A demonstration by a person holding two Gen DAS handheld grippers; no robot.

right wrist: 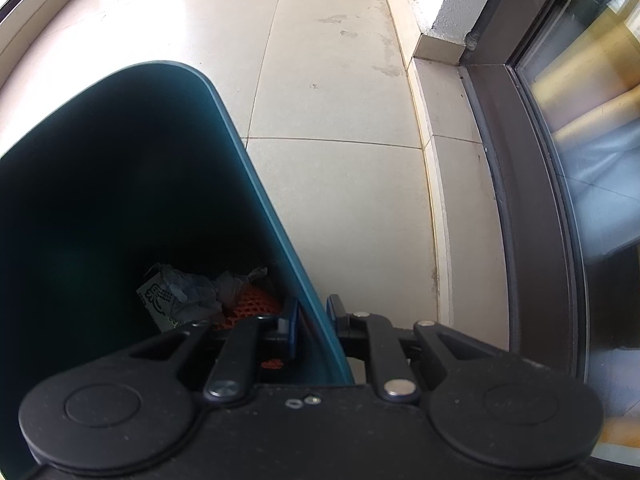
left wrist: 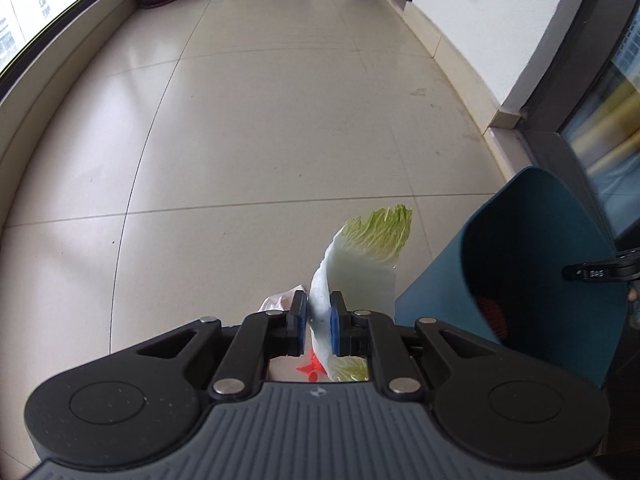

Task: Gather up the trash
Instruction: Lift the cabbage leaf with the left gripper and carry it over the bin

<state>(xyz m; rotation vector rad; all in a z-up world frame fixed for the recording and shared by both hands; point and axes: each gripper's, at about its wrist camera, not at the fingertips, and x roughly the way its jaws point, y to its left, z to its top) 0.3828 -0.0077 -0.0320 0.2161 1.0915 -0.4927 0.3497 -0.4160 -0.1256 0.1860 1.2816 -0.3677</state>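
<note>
Gripping a cabbage leaf point(left wrist: 362, 264), left gripper point(left wrist: 319, 322) has its jaws clamped on the white stalk, leaf held above the tiled floor point(left wrist: 260, 120), just left of the teal bin point(left wrist: 432, 312). Right gripper point(right wrist: 313, 326) pinches the bin's wall point(right wrist: 280, 240); paper scraps point(right wrist: 188, 292) and orange mesh point(right wrist: 248, 306) lie inside.

Black tongs point(left wrist: 319, 322) with blue pads, silver rivets, ribbed grey housing.
</note>
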